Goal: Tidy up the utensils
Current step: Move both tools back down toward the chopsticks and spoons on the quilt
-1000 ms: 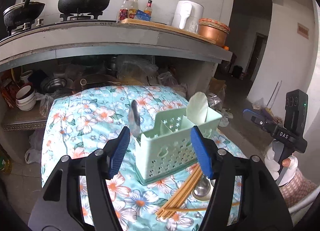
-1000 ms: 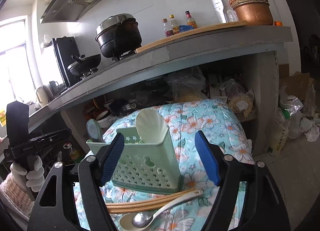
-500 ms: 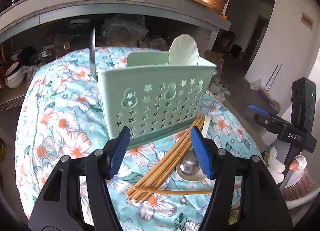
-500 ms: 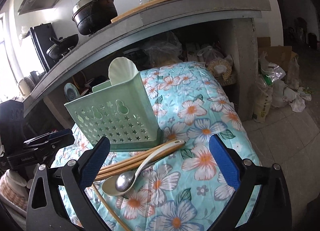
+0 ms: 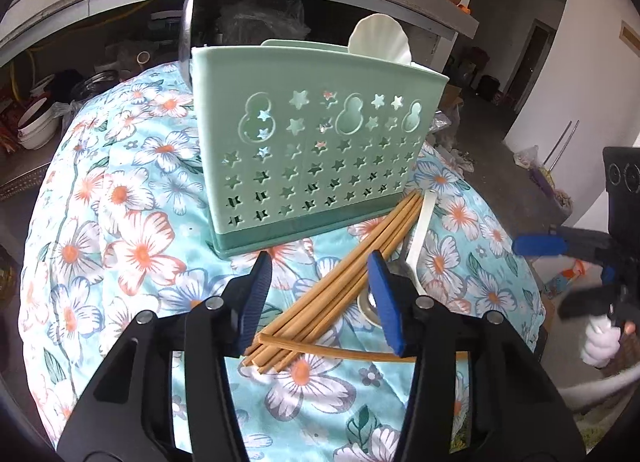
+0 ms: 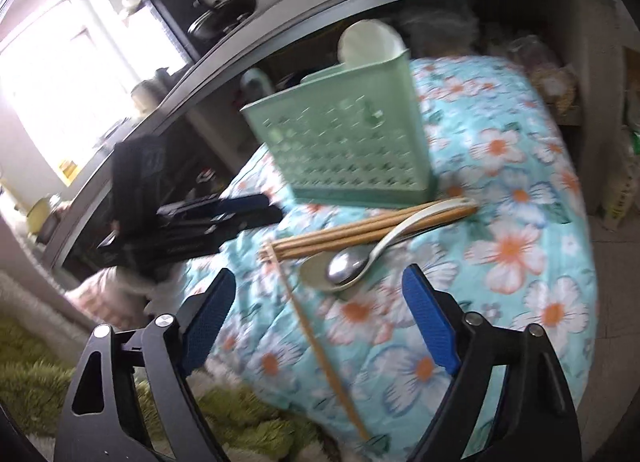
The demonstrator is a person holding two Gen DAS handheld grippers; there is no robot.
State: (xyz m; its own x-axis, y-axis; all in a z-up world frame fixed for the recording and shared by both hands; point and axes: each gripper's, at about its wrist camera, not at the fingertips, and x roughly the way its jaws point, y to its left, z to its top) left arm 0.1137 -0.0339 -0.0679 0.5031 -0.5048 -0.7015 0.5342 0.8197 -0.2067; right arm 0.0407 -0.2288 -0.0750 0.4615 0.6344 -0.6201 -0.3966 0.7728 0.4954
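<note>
Both hand-held grippers, left (image 5: pixel 320 294) and right (image 6: pixel 316 318), are closing empty over the chopsticks (image 5: pixel 344 282) by the surface's near edge, and I could nudge the loose chopstick (image 6: pixel 320 346) off.

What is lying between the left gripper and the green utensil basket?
In the left wrist view, the bundle of chopsticks lies on the floral cloth between the left gripper, whose jaws are closing with nothing gripped yet, and the green utensil basket.
</note>
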